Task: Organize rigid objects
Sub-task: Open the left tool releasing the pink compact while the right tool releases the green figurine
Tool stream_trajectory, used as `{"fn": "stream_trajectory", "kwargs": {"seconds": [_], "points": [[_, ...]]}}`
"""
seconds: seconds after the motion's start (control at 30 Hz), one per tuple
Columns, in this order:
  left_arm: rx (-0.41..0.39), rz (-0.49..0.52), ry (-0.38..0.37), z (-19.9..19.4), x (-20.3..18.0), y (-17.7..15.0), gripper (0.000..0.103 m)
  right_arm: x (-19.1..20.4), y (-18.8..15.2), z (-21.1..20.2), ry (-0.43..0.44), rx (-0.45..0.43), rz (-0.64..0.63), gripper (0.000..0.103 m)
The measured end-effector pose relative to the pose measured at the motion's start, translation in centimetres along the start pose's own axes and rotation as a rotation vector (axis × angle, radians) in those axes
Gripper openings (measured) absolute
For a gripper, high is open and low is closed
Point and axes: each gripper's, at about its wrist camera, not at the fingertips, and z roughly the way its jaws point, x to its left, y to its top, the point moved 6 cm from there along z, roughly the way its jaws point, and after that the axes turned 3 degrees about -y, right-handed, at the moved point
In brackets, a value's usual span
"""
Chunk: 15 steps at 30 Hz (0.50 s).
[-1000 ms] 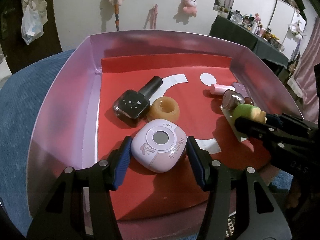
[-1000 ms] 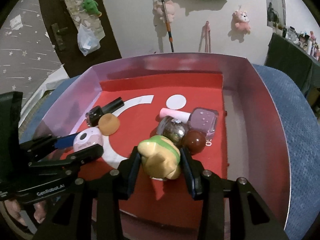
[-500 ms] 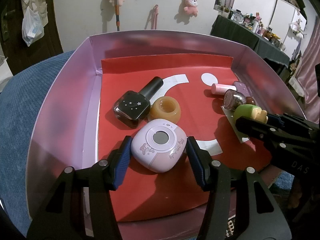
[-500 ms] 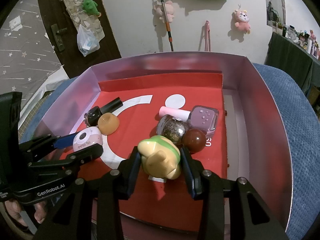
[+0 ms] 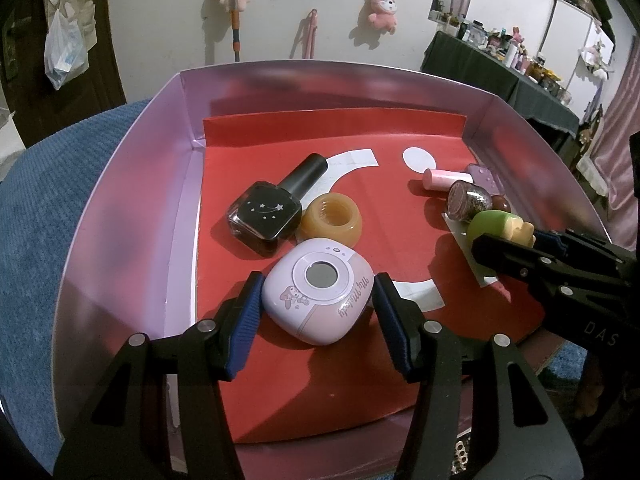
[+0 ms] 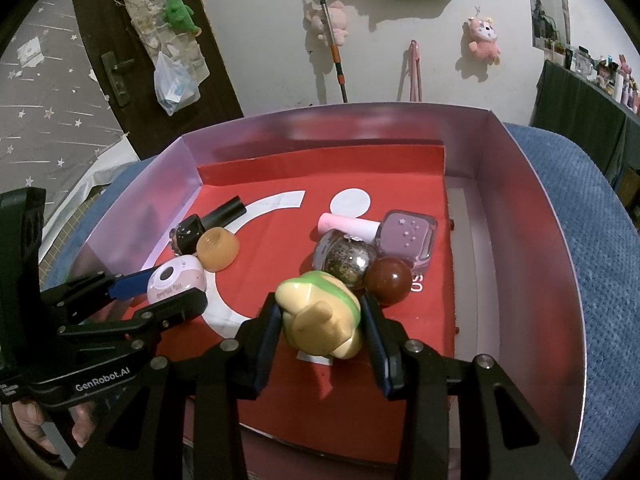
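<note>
The left gripper [image 5: 318, 300] is partly closed around a pink rounded case [image 5: 318, 288], its blue pads pressed against or just beside the case's two sides. The case lies flat on the red mat [image 5: 360, 360] near the front of the purple box [image 5: 132, 200]. Touching the case on its far side is an amber ring [image 5: 332, 222], and next to that lies a black nail polish bottle [image 5: 268, 216] on its side.

The right gripper [image 6: 320, 320] is narrowed onto a green and tan toy [image 6: 320, 312], with both pads against its flanks. The toy sits on the mat toward the front of the box. Just behind it are a glitter ball [image 6: 346, 260] and a brown ball [image 6: 388, 280], and behind those a lilac nail polish bottle [image 6: 404, 238] with a pink cap lies on its side.

Both tools reach in from the near edge of the box, pointing forward and slightly down. Part of the left hand [image 6: 44, 436] shows under its tool. The box rests on a blue cushion [image 6: 592, 240].
</note>
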Motion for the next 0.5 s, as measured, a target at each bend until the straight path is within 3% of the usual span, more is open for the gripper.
{"fn": "stream_trajectory", "kwargs": {"seconds": [0.5], "points": [[0.000,-0.014,0.001,-0.24,0.38,0.10,0.054,0.02,0.01,0.02,0.000,0.001,0.001,0.043]]}}
